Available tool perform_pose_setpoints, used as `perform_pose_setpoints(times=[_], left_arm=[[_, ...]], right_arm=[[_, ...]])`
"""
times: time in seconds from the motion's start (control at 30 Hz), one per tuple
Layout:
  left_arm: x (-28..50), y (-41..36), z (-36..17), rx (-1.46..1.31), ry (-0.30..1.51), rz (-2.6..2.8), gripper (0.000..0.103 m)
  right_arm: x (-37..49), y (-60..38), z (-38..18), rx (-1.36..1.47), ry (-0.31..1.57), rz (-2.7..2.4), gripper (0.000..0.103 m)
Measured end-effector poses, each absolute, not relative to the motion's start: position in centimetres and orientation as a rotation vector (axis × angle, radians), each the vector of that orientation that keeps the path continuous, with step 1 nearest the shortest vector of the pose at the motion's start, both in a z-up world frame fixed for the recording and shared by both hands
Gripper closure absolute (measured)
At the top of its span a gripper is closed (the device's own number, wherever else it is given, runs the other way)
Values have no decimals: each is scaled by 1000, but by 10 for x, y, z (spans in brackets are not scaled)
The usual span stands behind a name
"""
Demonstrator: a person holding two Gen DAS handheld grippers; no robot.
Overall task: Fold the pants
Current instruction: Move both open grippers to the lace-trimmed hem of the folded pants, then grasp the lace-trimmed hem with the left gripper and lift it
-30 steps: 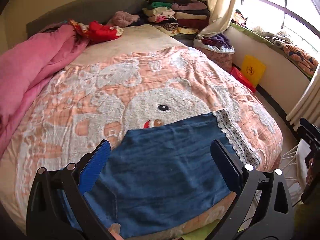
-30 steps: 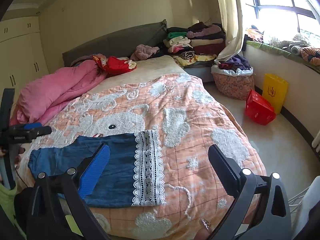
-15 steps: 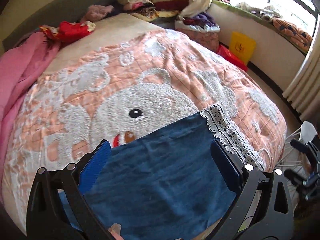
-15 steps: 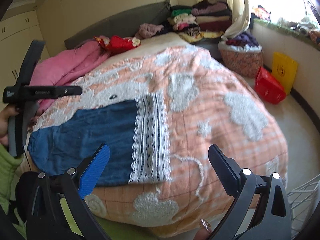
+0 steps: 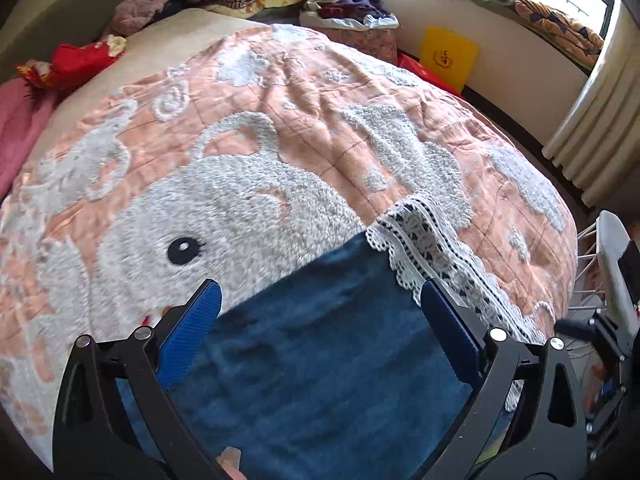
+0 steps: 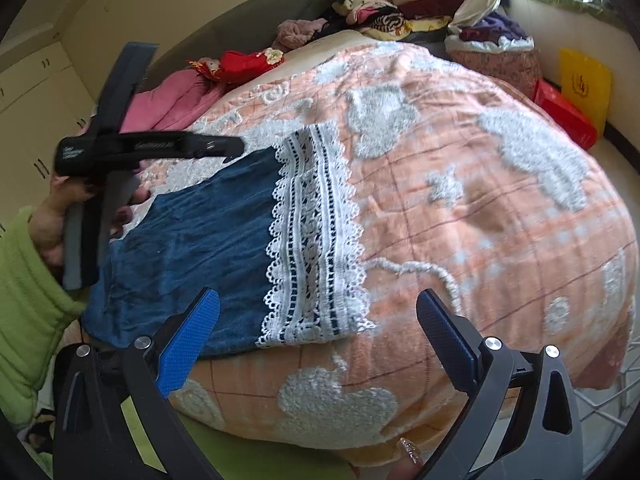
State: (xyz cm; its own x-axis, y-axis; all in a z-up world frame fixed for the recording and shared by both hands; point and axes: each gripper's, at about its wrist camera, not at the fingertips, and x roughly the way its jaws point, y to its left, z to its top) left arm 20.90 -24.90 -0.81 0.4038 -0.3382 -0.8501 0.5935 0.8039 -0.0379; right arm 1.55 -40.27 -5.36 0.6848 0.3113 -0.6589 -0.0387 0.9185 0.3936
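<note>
Blue denim pants [image 6: 192, 240] with a white lace hem [image 6: 316, 236] lie flat near the front edge of the bed; they also show in the left wrist view [image 5: 320, 352], with the lace hem [image 5: 432, 256] at their right. My left gripper [image 5: 320, 320] is open and empty, low over the denim. It shows from the side in the right wrist view [image 6: 152, 146], above the pants' left part. My right gripper [image 6: 318, 328] is open and empty, just above the lace hem's near corner.
The bed has an orange quilt with white animal shapes [image 6: 480, 200]. A pink blanket [image 6: 176, 96] and red cloth [image 6: 244, 60] lie at the head. Stacked clothes [image 6: 400, 0], a laundry basket [image 6: 496, 56], a yellow bin [image 6: 584, 84] and red box [image 6: 564, 116] stand to the right.
Both grippers have moved forward and down toward the pants. The left gripper now hovers over the denim and the right one over the lace hem. Both stayed open.
</note>
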Motion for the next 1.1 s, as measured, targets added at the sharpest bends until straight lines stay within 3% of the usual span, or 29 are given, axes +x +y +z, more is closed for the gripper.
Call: perform_pose_setpoints(times=[0.23, 0.3, 0.33, 0.37, 0.6, 0.7, 0.77, 0.83, 0.93, 0.97, 1.0, 1.1], left_arm=[[240, -264, -34, 287, 1017, -637, 10], [246, -267, -41, 273, 1033, -652, 10], [248, -269, -47, 264, 1050, -670, 10], [248, -270, -50, 256, 1059, -680, 14], [237, -278, -48, 298, 1010, -735, 43], [235, -280, -48, 302, 1001, -761, 47], [234, -280, -49, 307, 996, -769, 47], [233, -279, -49, 312, 996, -777, 48], [228, -280, -47, 325, 998, -798, 58], [227, -280, -46, 320, 1006, -815, 69], [226, -281, -45, 320, 1011, -825, 73], [224, -284, -48, 351, 1017, -816, 76]], right_arm=[[27, -399, -70, 394, 815, 233, 5], [28, -398, -71, 401, 804, 252, 13], [29, -397, -71, 404, 799, 264, 25], [30, -397, -71, 408, 798, 276, 32], [47, -393, -79, 423, 792, 308, 32], [49, -390, -78, 423, 790, 316, 32], [48, -390, -76, 428, 789, 336, 41], [48, -390, -76, 431, 791, 357, 41], [52, -386, -79, 416, 802, 348, 41], [54, -385, -79, 412, 801, 349, 41], [55, -383, -78, 403, 798, 355, 41], [59, -384, -78, 414, 800, 374, 50]])
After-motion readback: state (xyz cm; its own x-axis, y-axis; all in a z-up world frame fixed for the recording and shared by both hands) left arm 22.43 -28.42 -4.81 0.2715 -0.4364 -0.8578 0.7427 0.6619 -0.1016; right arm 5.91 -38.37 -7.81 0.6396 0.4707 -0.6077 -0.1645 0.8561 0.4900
